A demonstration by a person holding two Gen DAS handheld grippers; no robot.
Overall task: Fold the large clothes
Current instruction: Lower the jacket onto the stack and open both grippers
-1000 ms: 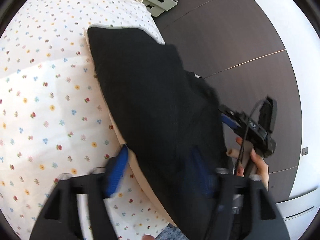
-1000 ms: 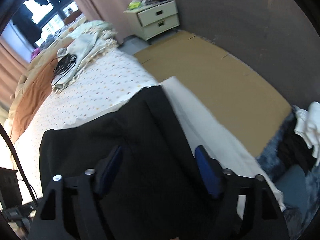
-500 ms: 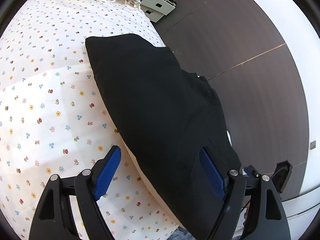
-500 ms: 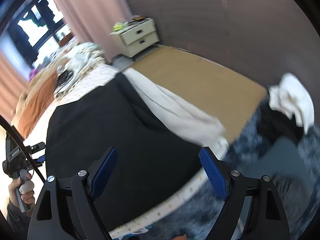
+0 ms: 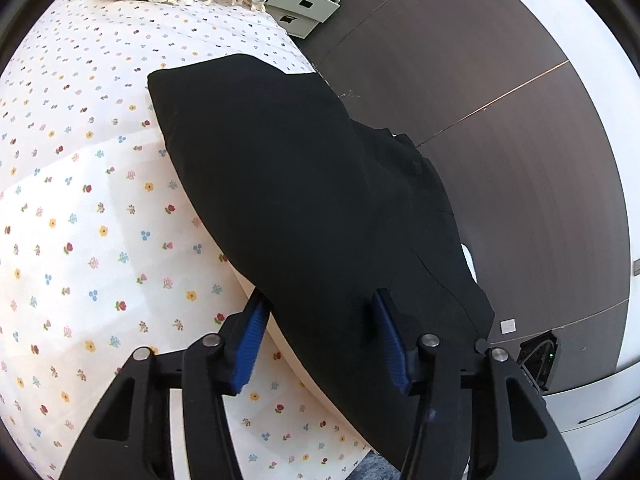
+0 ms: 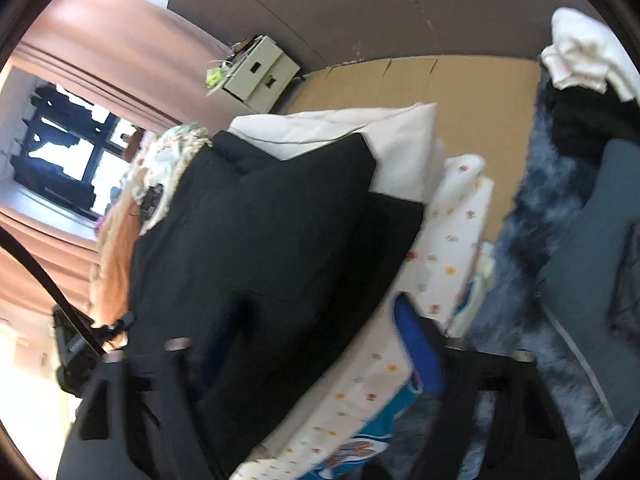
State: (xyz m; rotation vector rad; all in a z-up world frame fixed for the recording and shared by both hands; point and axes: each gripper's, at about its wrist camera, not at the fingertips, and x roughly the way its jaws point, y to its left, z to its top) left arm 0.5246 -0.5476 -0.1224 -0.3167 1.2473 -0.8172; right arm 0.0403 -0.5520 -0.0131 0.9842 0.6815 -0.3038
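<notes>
Black garment (image 5: 304, 200) lies spread along the bed's edge, running ahead of the left claw (image 5: 320, 336) and off to its right, draping over the side. Left claw's jaws have just been closing, and the cloth's near edge sits right between the blue pads (image 5: 250, 340), bunched against the right-hand one; whether both pads press it I cannot tell. To the claw's left, the flowered bedsheet (image 5: 80, 220) lies bare. Far ahead, past the garment's top corner, a pale nightstand (image 5: 304, 4) stands by the dark wall.

Over on the blurred right wrist view, the same black garment (image 6: 272, 232) fills the space ahead and to the left of the right claw (image 6: 312, 344). Its jaws have also just been closing, cloth between them; the grip itself is too smeared to judge. White bedding (image 6: 360, 132) lies beyond the garment, a fuzzy blue rug (image 6: 532, 220) to the claw's right.
</notes>
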